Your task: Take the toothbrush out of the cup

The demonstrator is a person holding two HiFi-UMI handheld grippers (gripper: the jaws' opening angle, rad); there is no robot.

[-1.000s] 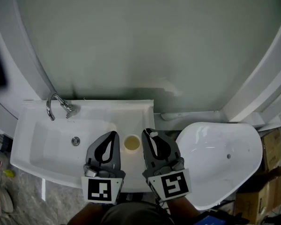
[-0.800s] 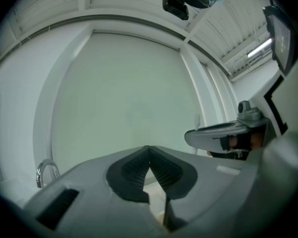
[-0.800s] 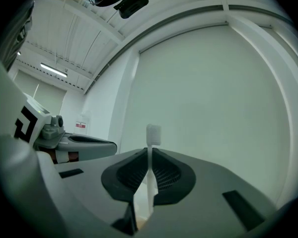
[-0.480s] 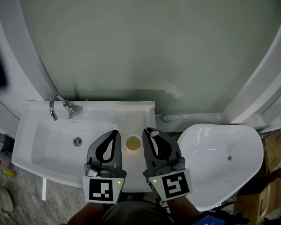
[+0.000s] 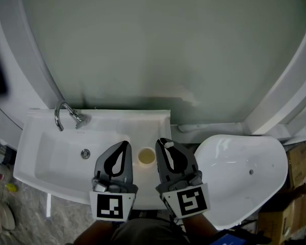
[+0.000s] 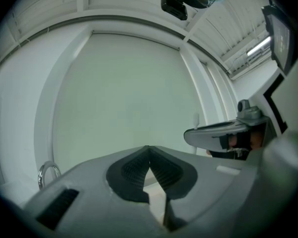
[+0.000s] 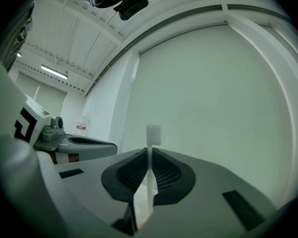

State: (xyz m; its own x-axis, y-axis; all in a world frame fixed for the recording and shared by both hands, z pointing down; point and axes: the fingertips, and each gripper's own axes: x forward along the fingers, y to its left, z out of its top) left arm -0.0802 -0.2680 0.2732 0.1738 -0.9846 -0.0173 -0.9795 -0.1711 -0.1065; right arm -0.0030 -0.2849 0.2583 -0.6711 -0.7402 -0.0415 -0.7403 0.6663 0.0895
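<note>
Writing: the marker cube [image 5: 112,206] on each gripper bears only black-and-white squares, no letters. A small red-and-white label [image 7: 81,127] on the far wall is too small to read.
Right gripper [image 5: 163,145]: narrow, clamped on the toothbrush [image 7: 153,134]. The white handle runs upright between the pads and the bristle head stands just above them.
Left gripper [image 5: 125,146]: jaws together at the tips, nothing between them.
Toothbrush place: in the right gripper, just right of the cup [image 5: 146,156] and apart from its mouth. From above only a white bit of it shows at the gripper's tip.
Cup: pale yellow, upright on the sink's right rim, between the two grippers. Only its mouth shows from above.
Sink [image 5: 46,160]: white, left of the cup, with a chrome faucet [image 5: 62,115] at its back left corner. Its near edge is partly covered by the left gripper.
Tub [image 5: 245,182]: white, rounded, right of the right gripper, which hides its near left edge.
Hidden: the toothbrush's lower end is lost behind the right gripper's body in its own view.
Cut off: cardboard boxes [image 5: 299,188] at the right edge, their print unreadable. Dark forearms [image 5: 92,235] at the bottom edge.
Backdrop: a pale green panel [image 5: 158,45] in a curved white frame, plain.
</note>
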